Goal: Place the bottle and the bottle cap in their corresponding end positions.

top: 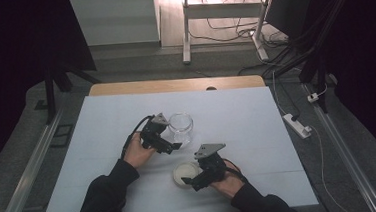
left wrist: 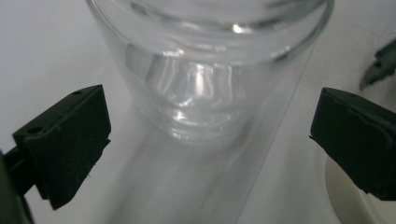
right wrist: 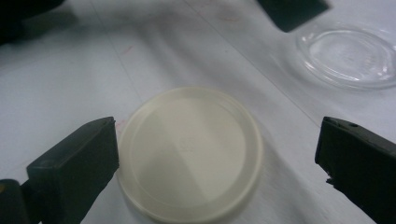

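white table (top: 103, 142) holds glass jar (top: 181, 126), cream lid (top: 184, 173).

We see a clear glossy glass jar (left wrist: 205, 70), a smooth cream plastic-looking lid (right wrist: 189, 151) with soft sheen, matt black jaw pads, and a matt white table cover (top: 236, 107) over wood.

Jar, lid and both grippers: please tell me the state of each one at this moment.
Glass jar: upright on the table, uncovered, looks empty, between the open jaws of the left gripper, not gripped.
Cream lid: off the jar, flat on the table, between the right gripper's jaws.
Left gripper: open, at the jar.
Right gripper: open, its left jaw close to or touching the lid's rim, its right jaw clear of it.
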Demonstrator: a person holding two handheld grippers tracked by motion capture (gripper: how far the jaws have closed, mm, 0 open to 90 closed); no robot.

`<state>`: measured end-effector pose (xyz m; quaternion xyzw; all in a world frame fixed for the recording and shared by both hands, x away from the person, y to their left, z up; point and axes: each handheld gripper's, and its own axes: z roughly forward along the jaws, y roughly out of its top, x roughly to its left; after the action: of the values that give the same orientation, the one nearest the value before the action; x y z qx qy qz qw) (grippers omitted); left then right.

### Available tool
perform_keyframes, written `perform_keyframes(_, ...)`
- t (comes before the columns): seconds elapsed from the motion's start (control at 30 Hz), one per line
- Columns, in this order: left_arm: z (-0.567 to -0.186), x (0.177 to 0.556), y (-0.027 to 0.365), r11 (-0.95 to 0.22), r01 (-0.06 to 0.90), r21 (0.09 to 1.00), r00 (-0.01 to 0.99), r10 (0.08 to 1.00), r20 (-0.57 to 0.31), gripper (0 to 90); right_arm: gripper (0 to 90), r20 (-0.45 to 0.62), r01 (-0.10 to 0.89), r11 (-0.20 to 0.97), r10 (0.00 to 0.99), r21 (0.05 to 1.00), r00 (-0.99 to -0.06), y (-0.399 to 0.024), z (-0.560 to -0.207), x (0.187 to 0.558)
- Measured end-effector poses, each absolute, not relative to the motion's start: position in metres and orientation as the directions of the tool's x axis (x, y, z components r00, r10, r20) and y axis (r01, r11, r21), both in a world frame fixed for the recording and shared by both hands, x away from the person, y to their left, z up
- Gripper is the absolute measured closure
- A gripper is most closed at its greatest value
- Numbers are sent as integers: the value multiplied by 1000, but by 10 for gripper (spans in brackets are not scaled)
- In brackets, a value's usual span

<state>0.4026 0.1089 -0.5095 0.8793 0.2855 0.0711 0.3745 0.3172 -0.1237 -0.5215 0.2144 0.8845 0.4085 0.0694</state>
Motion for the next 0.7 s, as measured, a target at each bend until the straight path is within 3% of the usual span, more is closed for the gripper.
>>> perform_keyframes(0.7,-515,353,135,-540,498,679,802,585,-122,0,0,22,357,562,515,746,-857,-148,-514,319)
